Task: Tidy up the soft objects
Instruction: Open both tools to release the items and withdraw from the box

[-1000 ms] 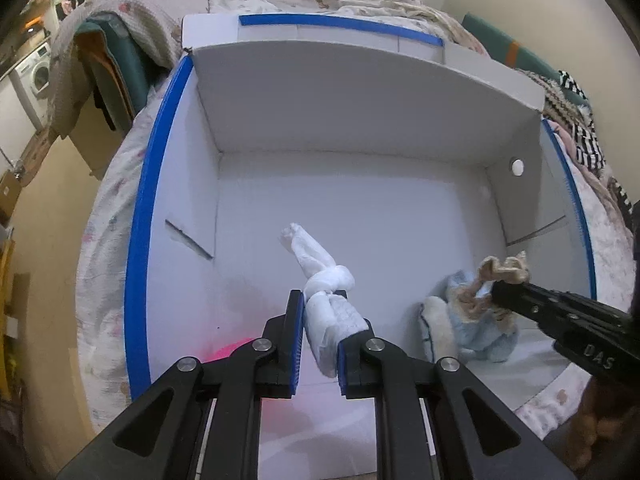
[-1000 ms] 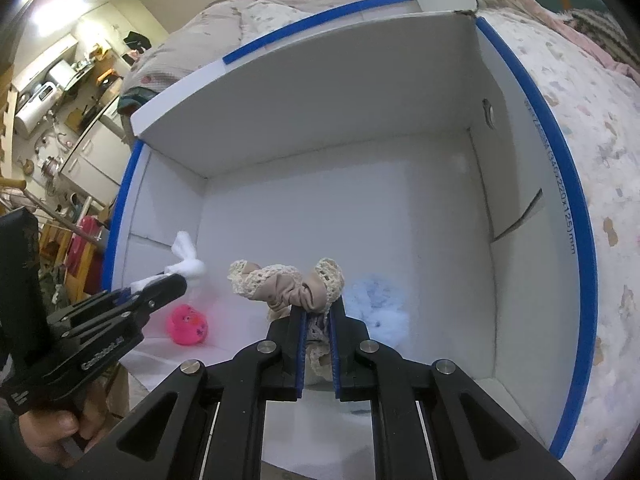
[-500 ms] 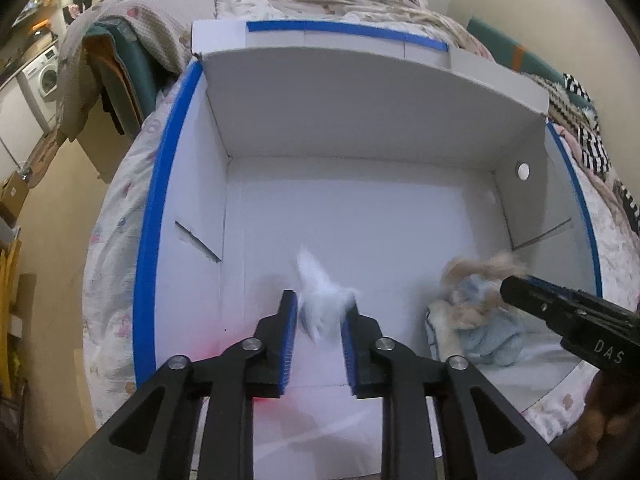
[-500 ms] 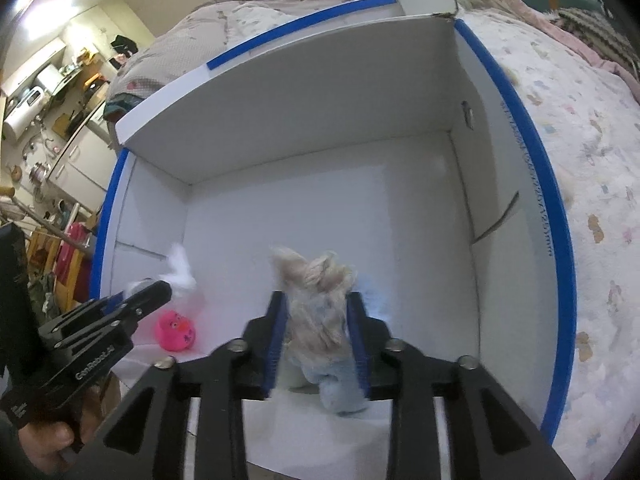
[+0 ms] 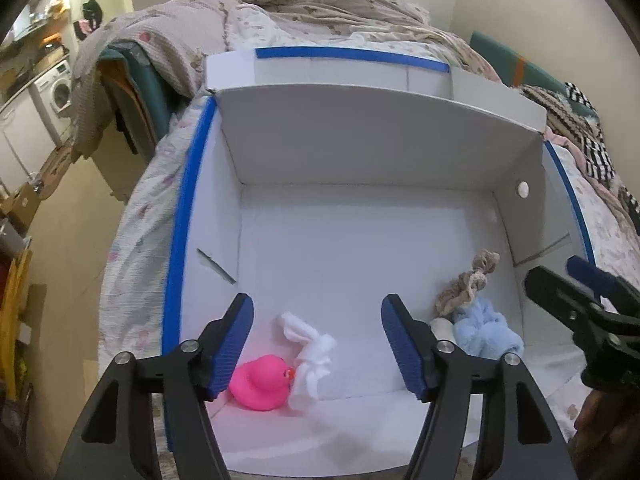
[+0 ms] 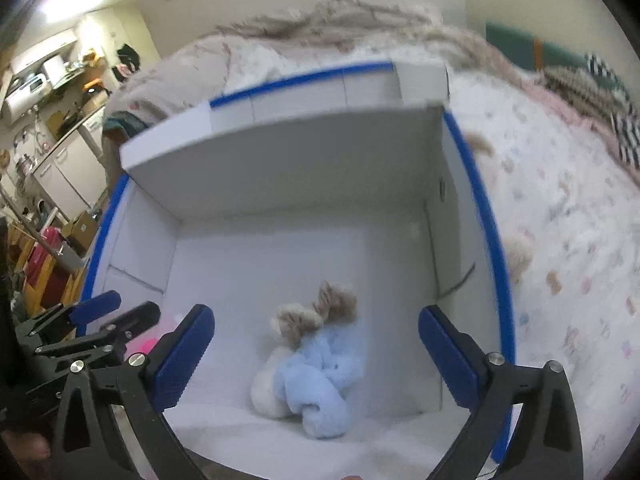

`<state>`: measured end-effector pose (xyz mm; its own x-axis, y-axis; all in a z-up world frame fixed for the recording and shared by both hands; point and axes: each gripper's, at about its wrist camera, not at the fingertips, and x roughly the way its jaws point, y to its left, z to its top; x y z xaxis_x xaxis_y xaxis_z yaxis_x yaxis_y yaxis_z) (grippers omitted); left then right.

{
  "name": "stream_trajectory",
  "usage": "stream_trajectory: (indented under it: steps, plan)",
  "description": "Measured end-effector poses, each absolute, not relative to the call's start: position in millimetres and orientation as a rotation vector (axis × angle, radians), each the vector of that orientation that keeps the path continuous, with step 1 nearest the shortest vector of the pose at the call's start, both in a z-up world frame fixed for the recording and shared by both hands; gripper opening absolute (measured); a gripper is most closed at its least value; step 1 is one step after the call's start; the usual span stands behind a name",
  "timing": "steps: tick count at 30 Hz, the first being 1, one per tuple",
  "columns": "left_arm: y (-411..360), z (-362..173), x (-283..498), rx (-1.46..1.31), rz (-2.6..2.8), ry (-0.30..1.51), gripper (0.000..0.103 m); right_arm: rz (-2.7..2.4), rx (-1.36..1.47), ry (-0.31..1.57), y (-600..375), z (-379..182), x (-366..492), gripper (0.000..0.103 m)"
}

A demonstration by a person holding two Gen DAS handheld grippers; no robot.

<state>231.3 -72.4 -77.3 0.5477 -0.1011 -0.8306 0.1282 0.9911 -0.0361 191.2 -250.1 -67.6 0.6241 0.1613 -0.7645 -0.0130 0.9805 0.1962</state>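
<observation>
A white box with blue-taped rims (image 5: 188,216) (image 6: 486,216) lies on a bed. On its floor a white knotted cloth (image 5: 308,354) rests against a pink rubber duck (image 5: 260,386). At the right a beige lace scrunchie (image 5: 468,284) (image 6: 316,314) lies on a light blue fluffy cloth (image 5: 486,332) (image 6: 320,384) with a white soft item (image 6: 266,392) beside it. My left gripper (image 5: 318,346) is open and empty above the white cloth. My right gripper (image 6: 316,354) is open and empty above the blue cloth; it also shows in the left wrist view (image 5: 568,280).
The bed has a floral sheet (image 6: 580,264) and a rumpled blanket (image 5: 312,12) behind the box. Striped and knitted fabrics (image 5: 580,132) lie at the far right. A washing machine (image 5: 56,90) and kitchen clutter stand at the left, off the bed.
My left gripper opened and dropped the white cloth next to the duck. My right gripper opened and dropped the scrunchie onto the blue cloth. Both grippers drew back and up.
</observation>
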Motion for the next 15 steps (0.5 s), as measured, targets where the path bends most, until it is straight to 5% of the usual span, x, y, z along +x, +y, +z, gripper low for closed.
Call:
stream_trajectory:
  steps: [15]
  plan:
    - [-76.3,-61.6,222.0,0.079,-0.126,0.919,0.065,0.102,0.229,0.844,-260.2,-59.4,189.0,0.103]
